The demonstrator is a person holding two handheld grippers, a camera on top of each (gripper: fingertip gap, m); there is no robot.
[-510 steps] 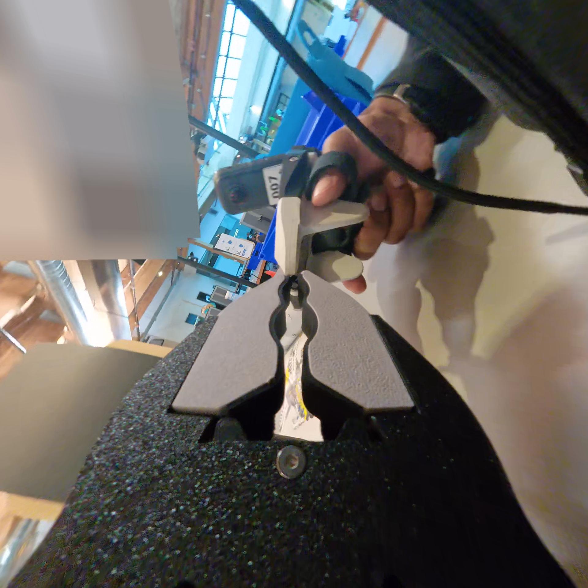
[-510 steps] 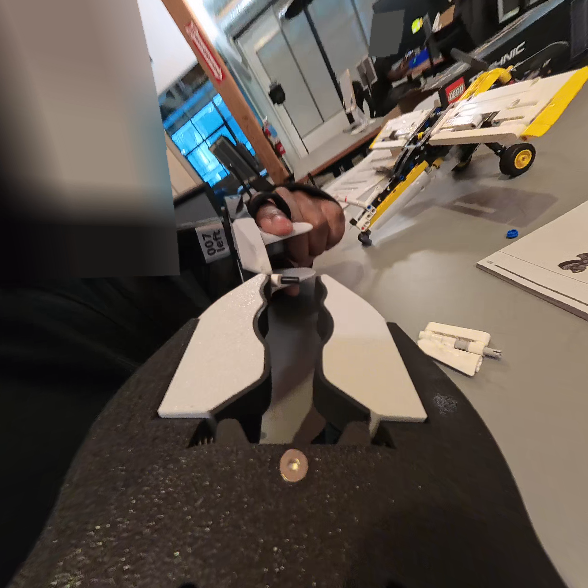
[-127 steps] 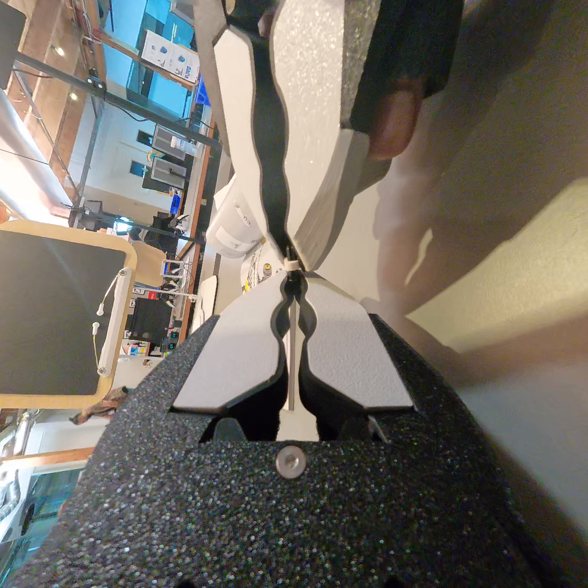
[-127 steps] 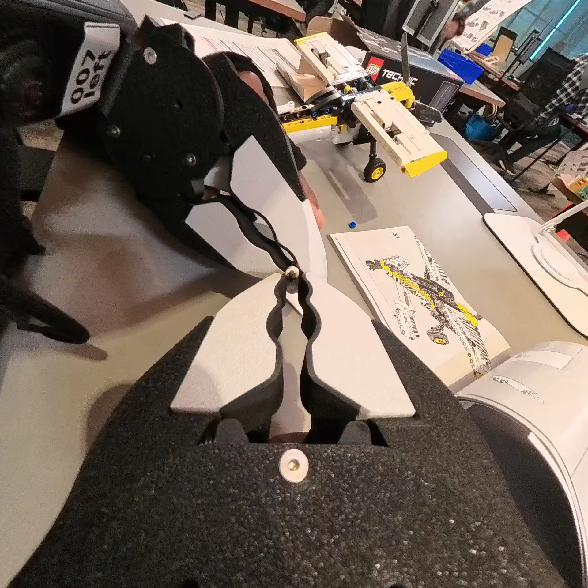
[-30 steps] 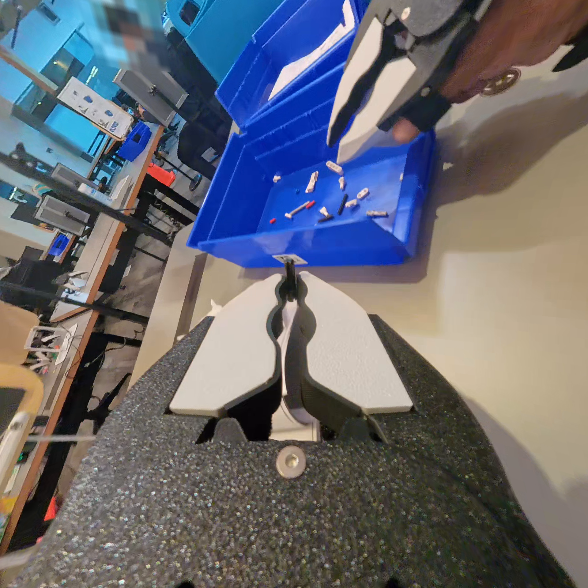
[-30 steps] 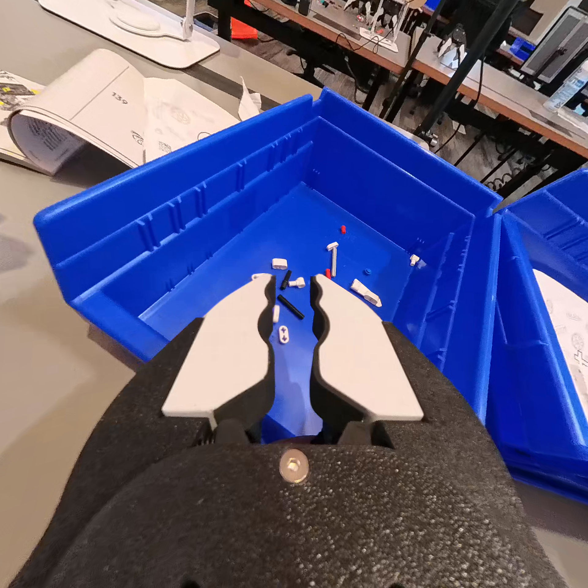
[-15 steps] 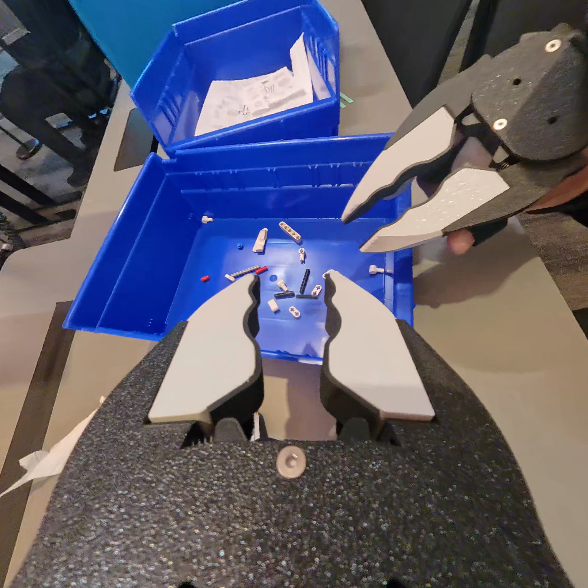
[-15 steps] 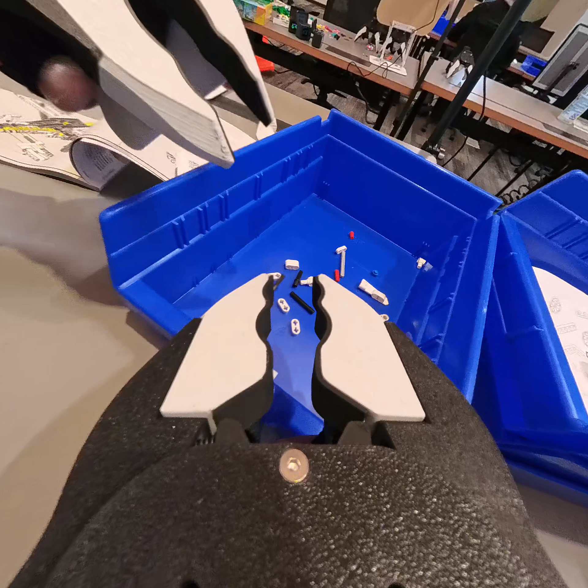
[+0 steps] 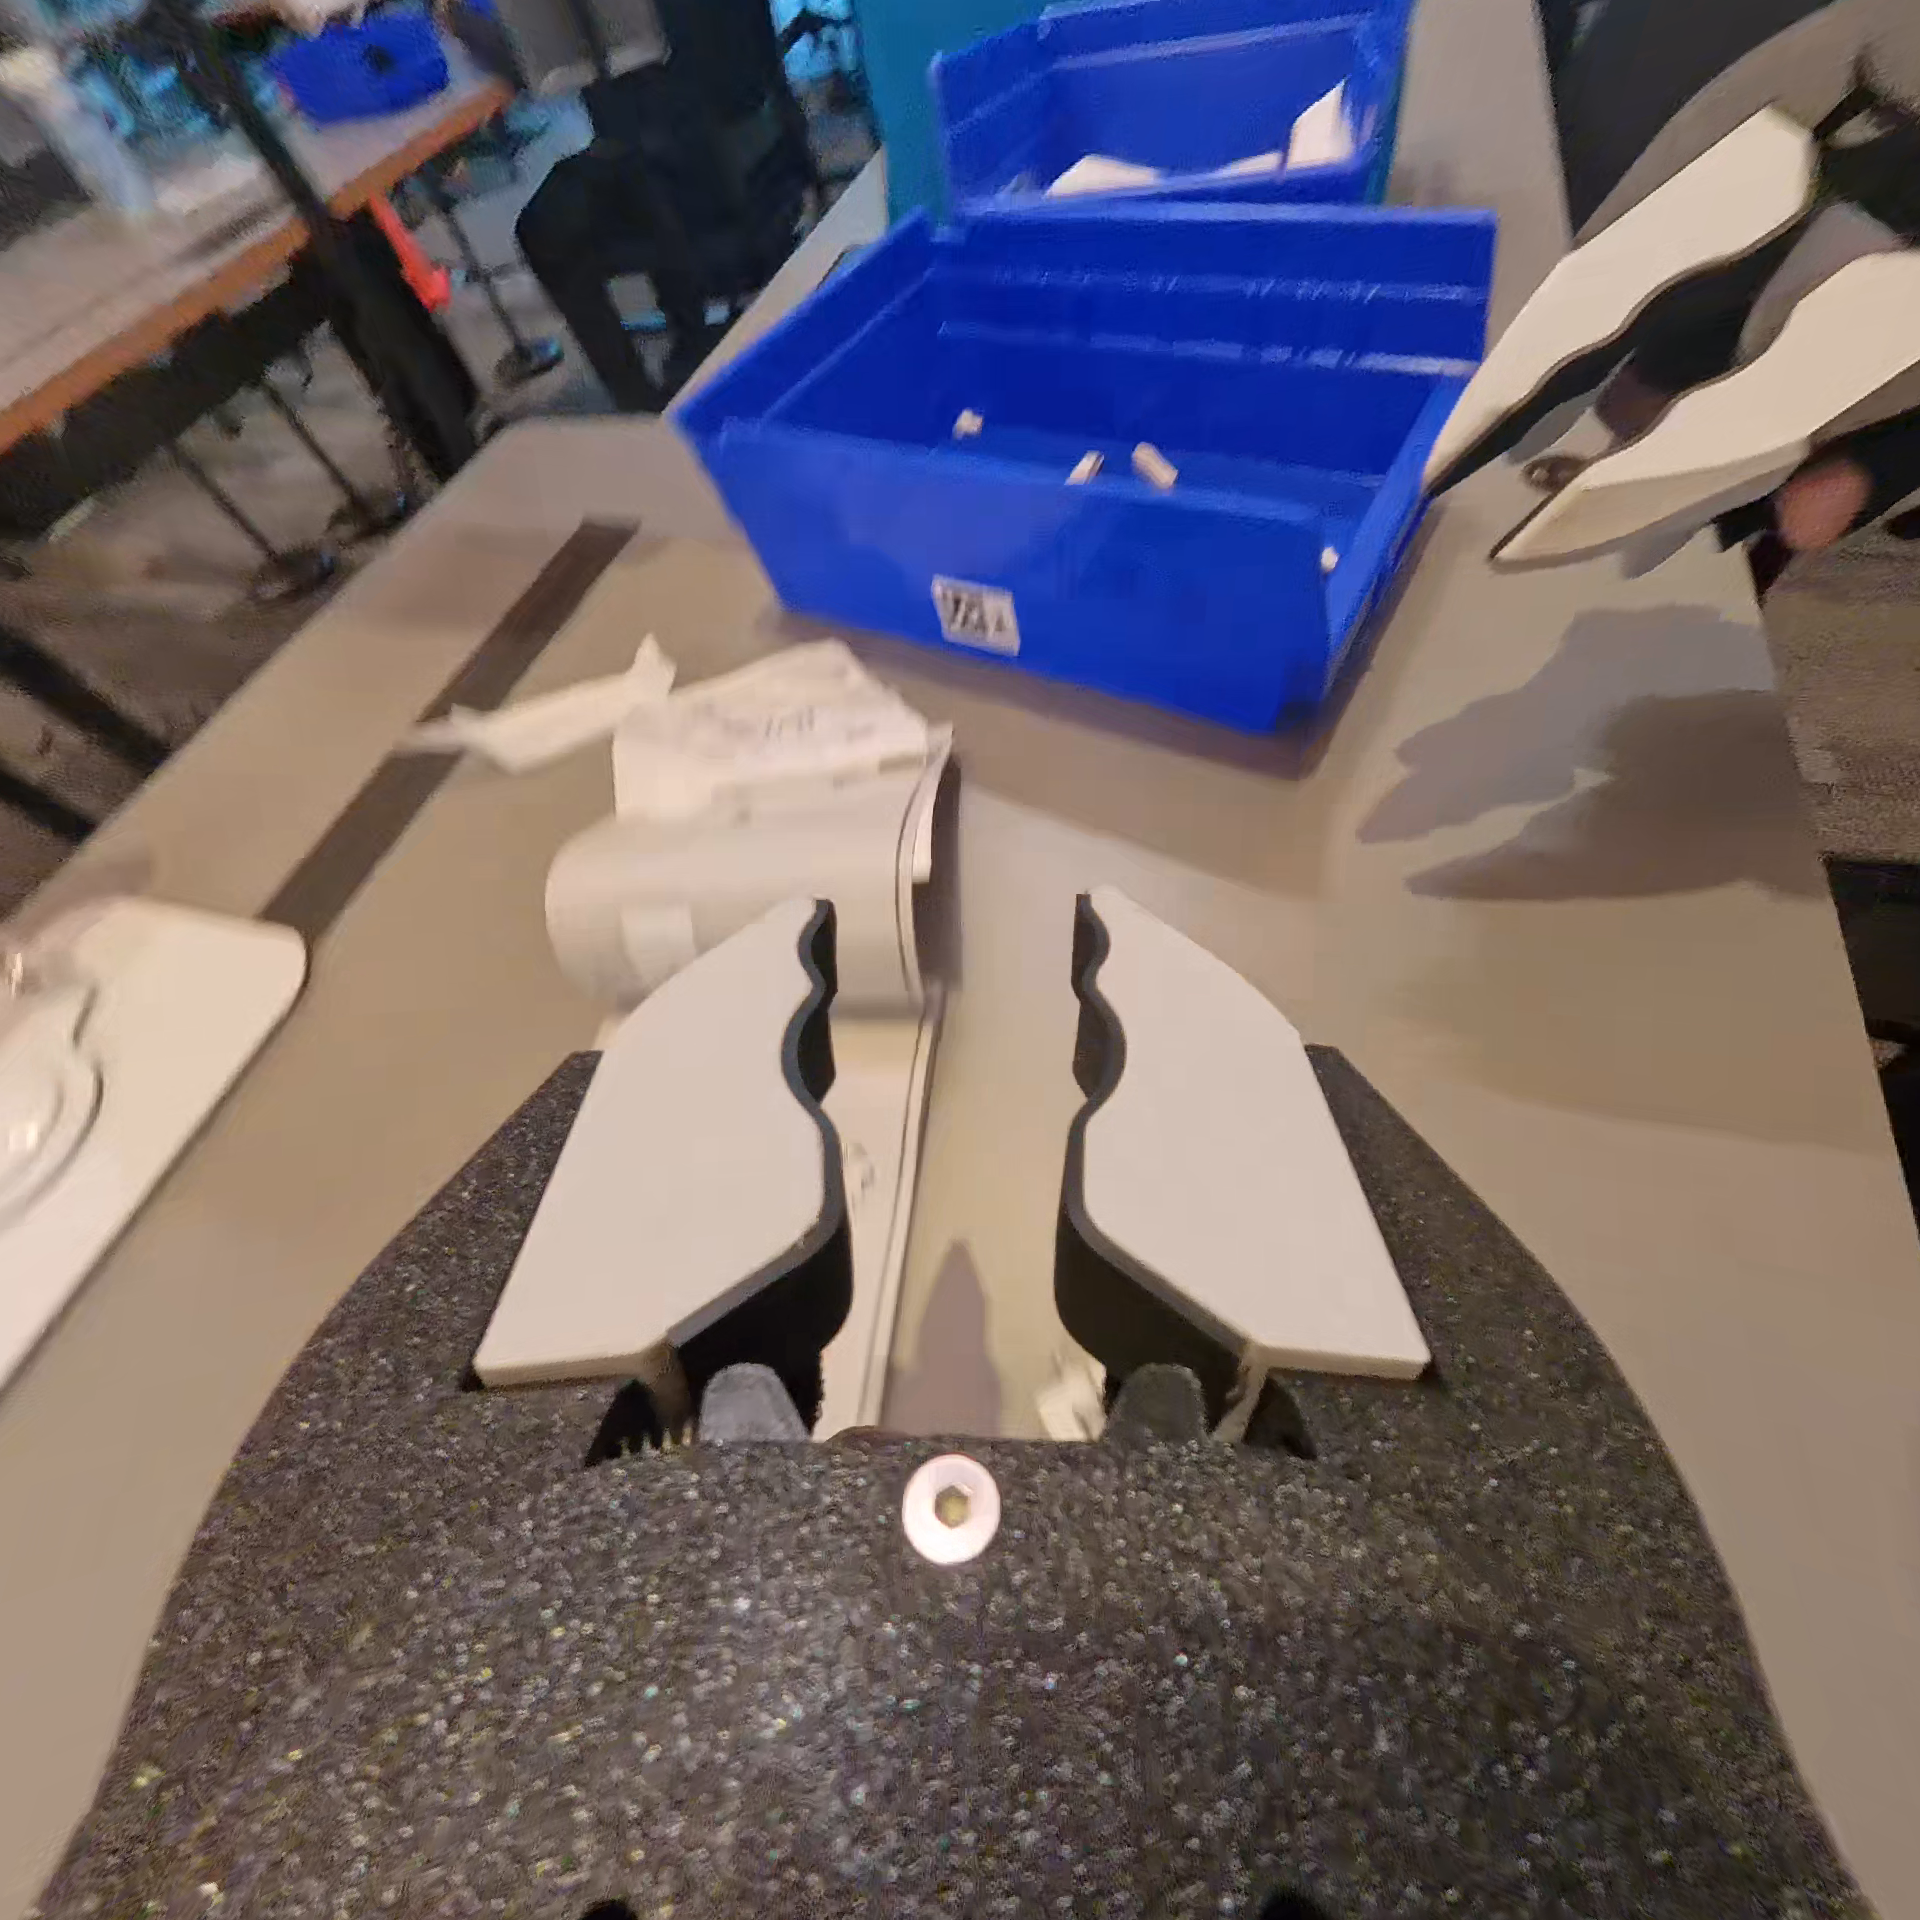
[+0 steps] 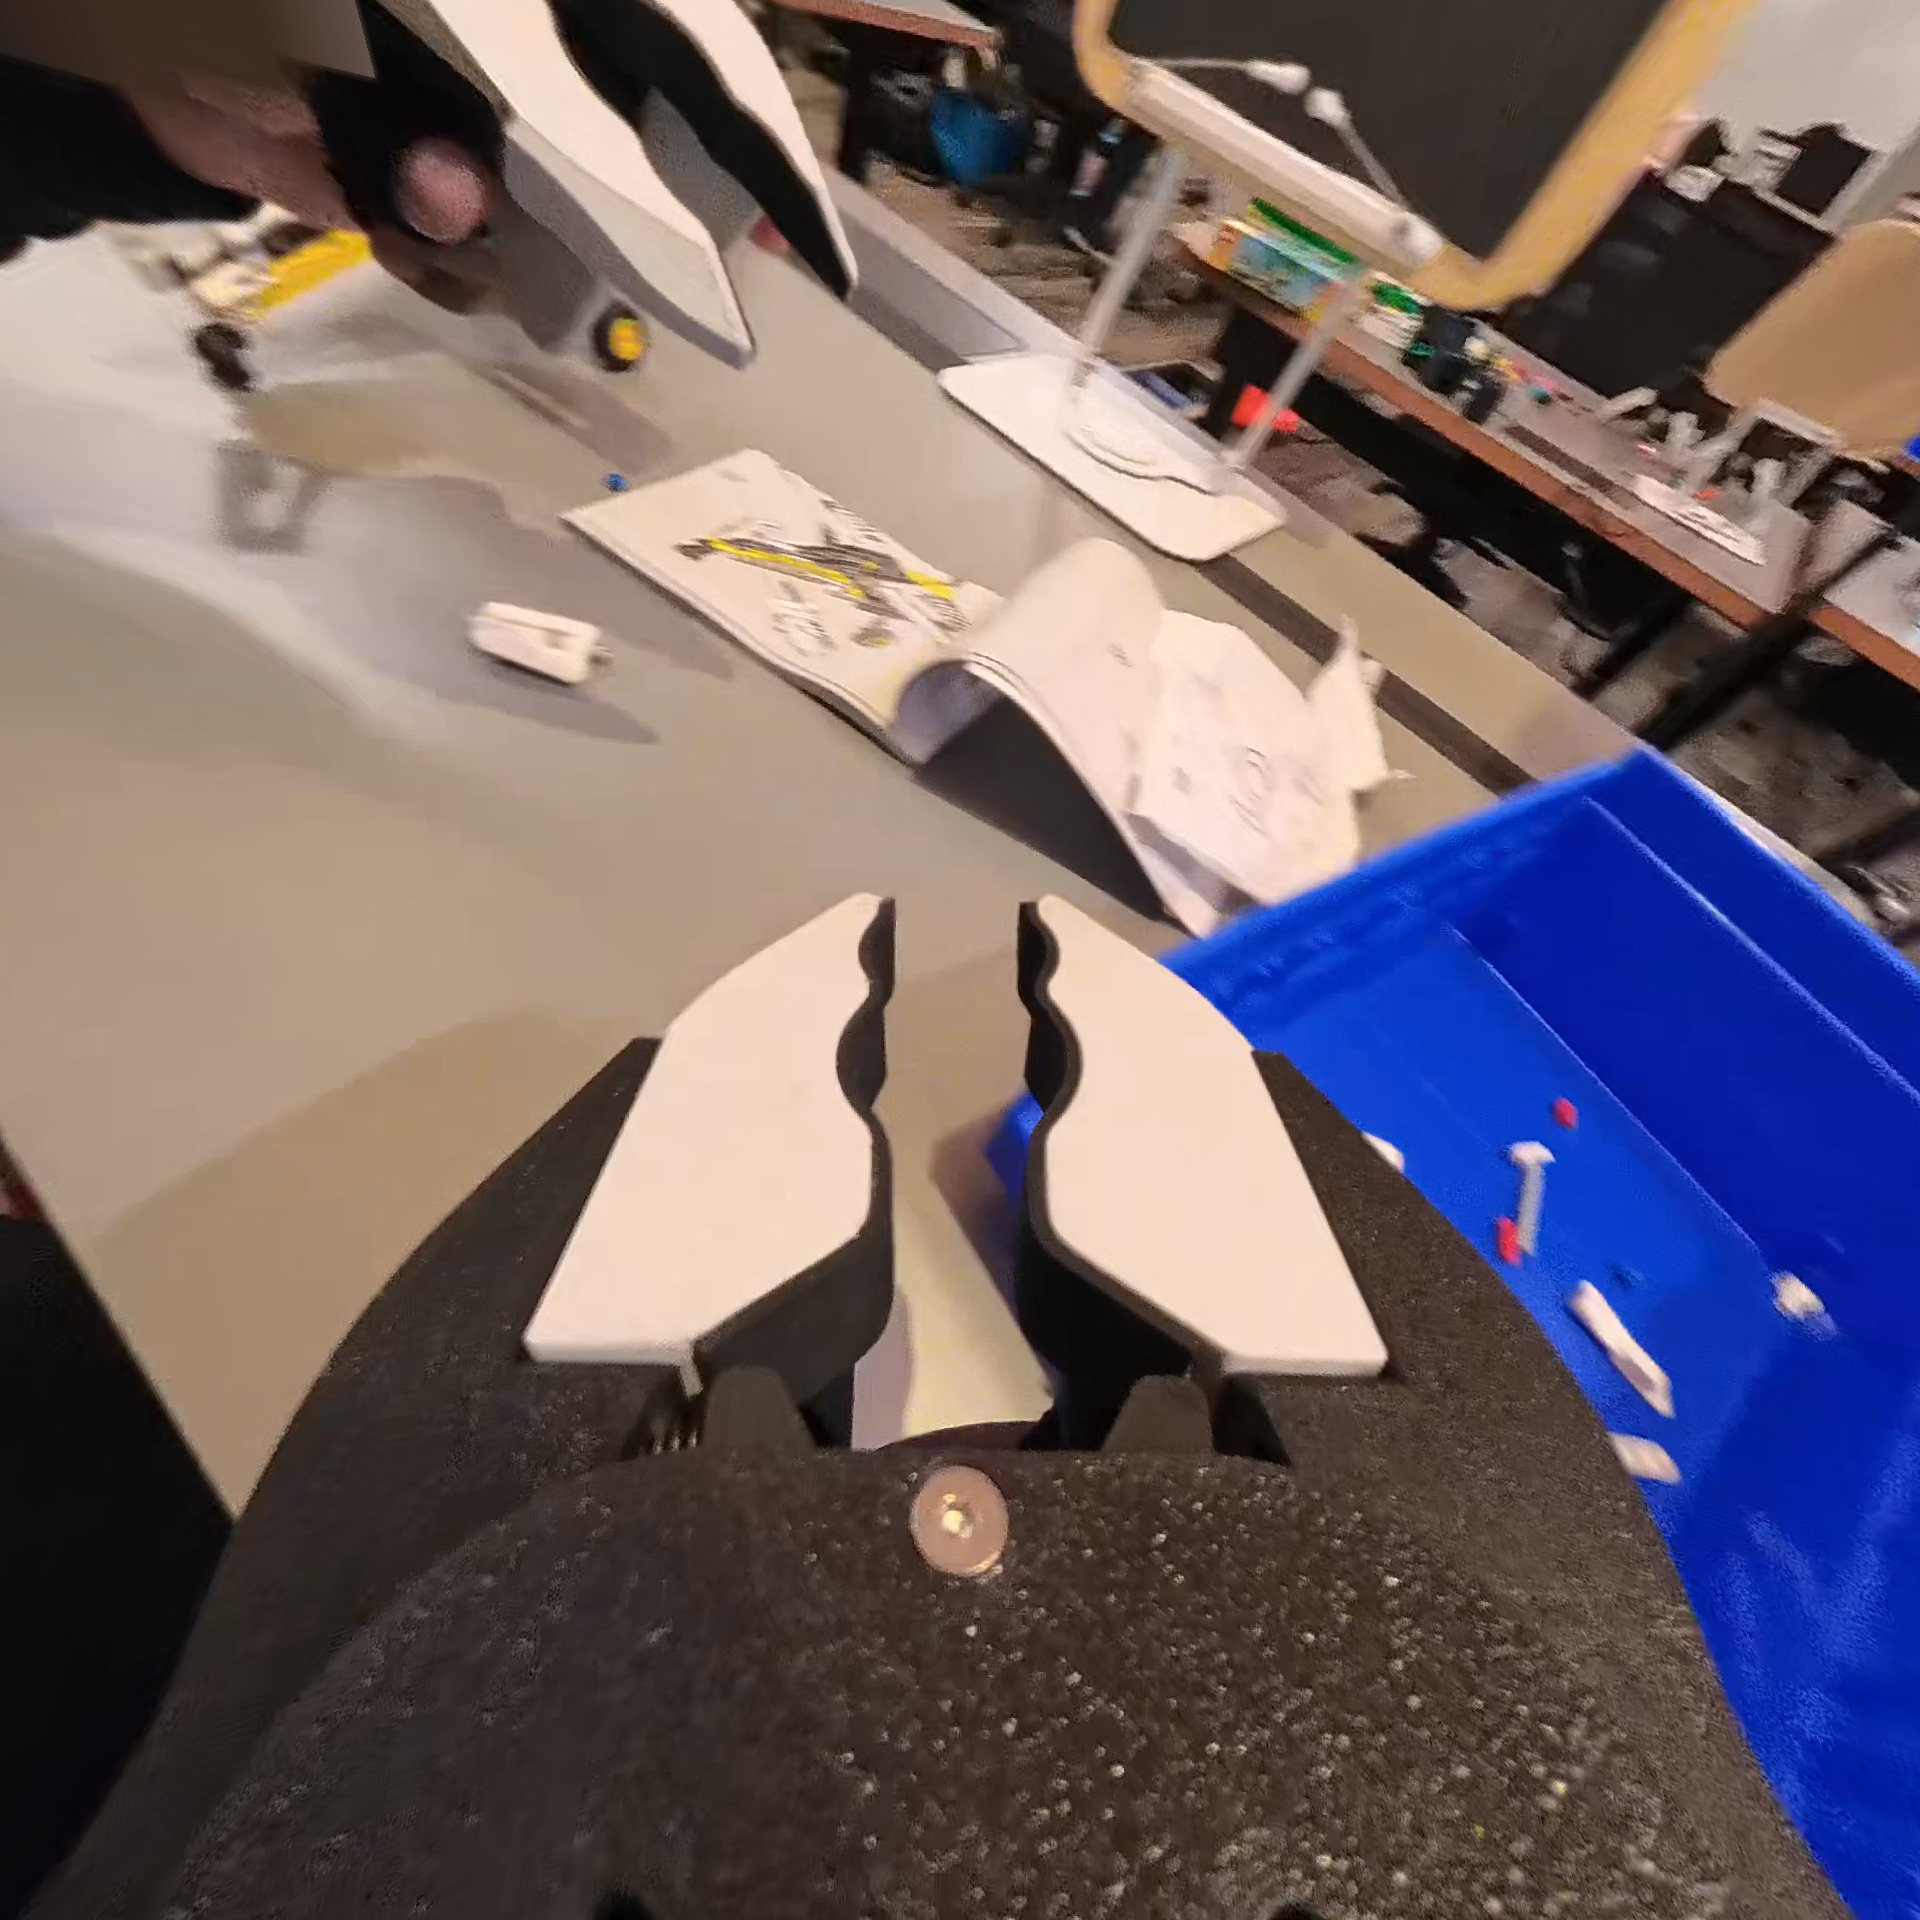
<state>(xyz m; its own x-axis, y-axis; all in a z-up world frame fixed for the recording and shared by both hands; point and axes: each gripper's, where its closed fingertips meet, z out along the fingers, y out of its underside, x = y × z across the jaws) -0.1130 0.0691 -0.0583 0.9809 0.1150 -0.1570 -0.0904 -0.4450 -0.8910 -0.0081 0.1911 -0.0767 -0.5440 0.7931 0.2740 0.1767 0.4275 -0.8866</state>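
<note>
Here, near bin: we see a blue bin [image 10: 1621, 1039] on the grey table [image 10: 312, 935] holding small white and red pieces [image 10: 1527, 1195].
Far bin: second blue bin [image 9: 1143, 94] behind holds white paper.
Left gripper [image 9: 951, 914]: fingers apart, bare, above an open booklet [image 9: 748, 821].
Right gripper [image 10: 956, 914]: apart, bare, beside the near bin.

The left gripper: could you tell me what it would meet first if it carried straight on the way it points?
Probably the curled booklet on the grey table, just ahead of the open, empty left gripper; the blue bin lies farther on. Depth is uncertain.
</note>
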